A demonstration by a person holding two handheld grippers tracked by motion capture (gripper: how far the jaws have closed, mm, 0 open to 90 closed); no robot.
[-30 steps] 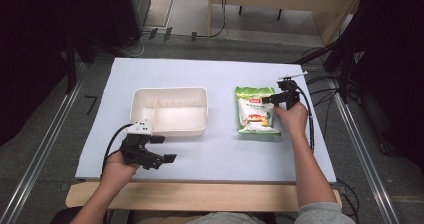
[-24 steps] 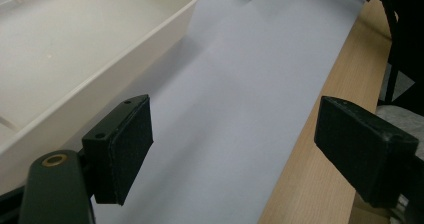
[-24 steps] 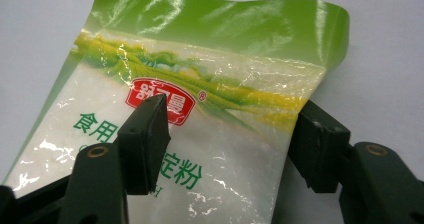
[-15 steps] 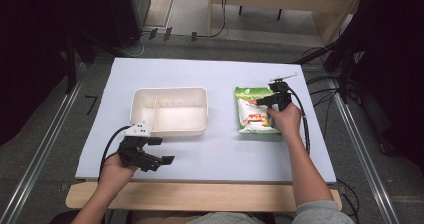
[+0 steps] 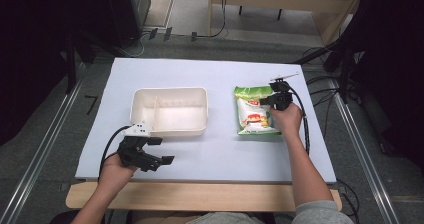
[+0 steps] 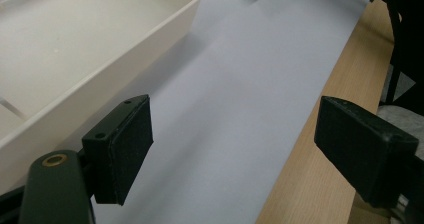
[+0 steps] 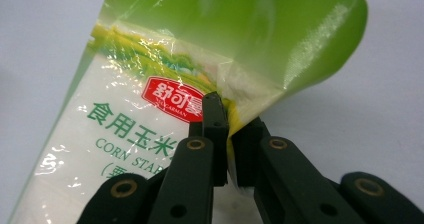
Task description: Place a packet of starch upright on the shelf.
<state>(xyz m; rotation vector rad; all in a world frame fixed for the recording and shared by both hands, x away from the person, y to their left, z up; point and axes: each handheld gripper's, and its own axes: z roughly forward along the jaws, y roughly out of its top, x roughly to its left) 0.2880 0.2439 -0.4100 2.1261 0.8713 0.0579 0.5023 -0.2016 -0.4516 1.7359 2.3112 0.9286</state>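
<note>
A green and white corn starch bag (image 5: 254, 112) lies flat on the right of the white table sheet (image 5: 220, 154). My right gripper (image 5: 265, 102) has just closed on the bag's right edge near its top; in the right gripper view the jaws pinch a fold of the bag's plastic (image 7: 280, 49), gripper (image 7: 229, 134). A cream divided tray (image 5: 170, 111) sits at the middle left. My left gripper (image 5: 161, 150) rests near the table's front left, just in front of the tray, jaws wide open with nothing between them, gripper (image 6: 235, 149) and tray (image 6: 75, 54).
The wooden front edge of the table (image 5: 200, 196) runs below the sheet. Cables (image 5: 306, 129) trail from the right gripper along the table's right side. Metal rails (image 5: 47, 144) flank the table.
The right hand has shifted left onto the bag's right edge and its jaws have closed on the plastic. The left hand has not moved.
</note>
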